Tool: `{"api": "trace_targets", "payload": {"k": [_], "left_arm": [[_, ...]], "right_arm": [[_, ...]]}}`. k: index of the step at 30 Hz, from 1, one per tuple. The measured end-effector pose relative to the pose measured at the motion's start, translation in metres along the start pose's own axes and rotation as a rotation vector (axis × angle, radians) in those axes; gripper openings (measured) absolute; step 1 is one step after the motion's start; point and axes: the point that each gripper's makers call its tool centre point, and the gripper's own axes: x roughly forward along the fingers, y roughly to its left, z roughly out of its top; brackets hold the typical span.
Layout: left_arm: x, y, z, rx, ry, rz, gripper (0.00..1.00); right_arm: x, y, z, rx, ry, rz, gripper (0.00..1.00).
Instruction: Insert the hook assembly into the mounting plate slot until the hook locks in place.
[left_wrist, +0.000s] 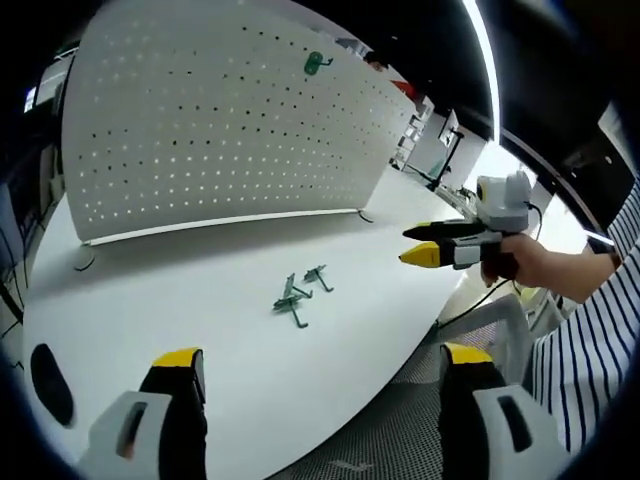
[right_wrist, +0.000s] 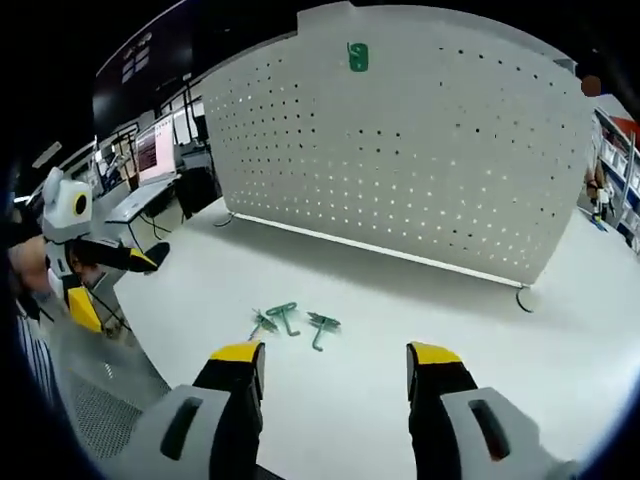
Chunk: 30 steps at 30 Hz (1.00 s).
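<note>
Both grippers hover with jaws wide apart, holding nothing: left gripper (left_wrist: 320, 370), right gripper (right_wrist: 335, 365). Green hooks (right_wrist: 290, 322) lie loose on the white table (right_wrist: 420, 300), one hook (right_wrist: 357, 56) already on the pegboard (right_wrist: 420, 140).

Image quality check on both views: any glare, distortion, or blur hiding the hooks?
Left gripper view: fisheye bows the pegboard; a bright ceiling strip glares at top right; green hooks sharp on the table. Right gripper view: same bowing, even light, soft shadow under the board, hooks clear.
</note>
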Motion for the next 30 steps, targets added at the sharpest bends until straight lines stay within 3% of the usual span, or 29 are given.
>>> {"api": "trace_targets", "payload": {"k": [4,11,13,17,20,30], "left_arm": [[0.0,0.001,-0.005,0.004,0.015,0.0,1.0],[0.001,0.002,-0.008,-0.001,0.022,0.001,1.0],[0.001,0.003,-0.01,-0.003,0.026,0.002,1.0],[0.003,0.004,-0.015,0.0,0.041,0.003,1.0],[0.005,0.004,-0.019,0.013,0.06,0.002,1.0],[0.021,-0.002,-0.019,0.078,0.116,-0.042,1.0]], "right_arm": [[-0.009,-0.007,-0.015,0.018,0.022,-0.016,0.59],[-0.027,-0.001,-0.031,0.029,0.038,0.009,0.62],[-0.03,0.006,-0.03,0.037,0.007,0.04,0.63],[-0.035,0.016,-0.037,0.041,0.012,0.062,0.62],[-0.034,0.021,-0.036,-0.033,0.015,0.067,0.62],[-0.033,0.028,-0.04,-0.055,0.011,0.09,0.6]]}}
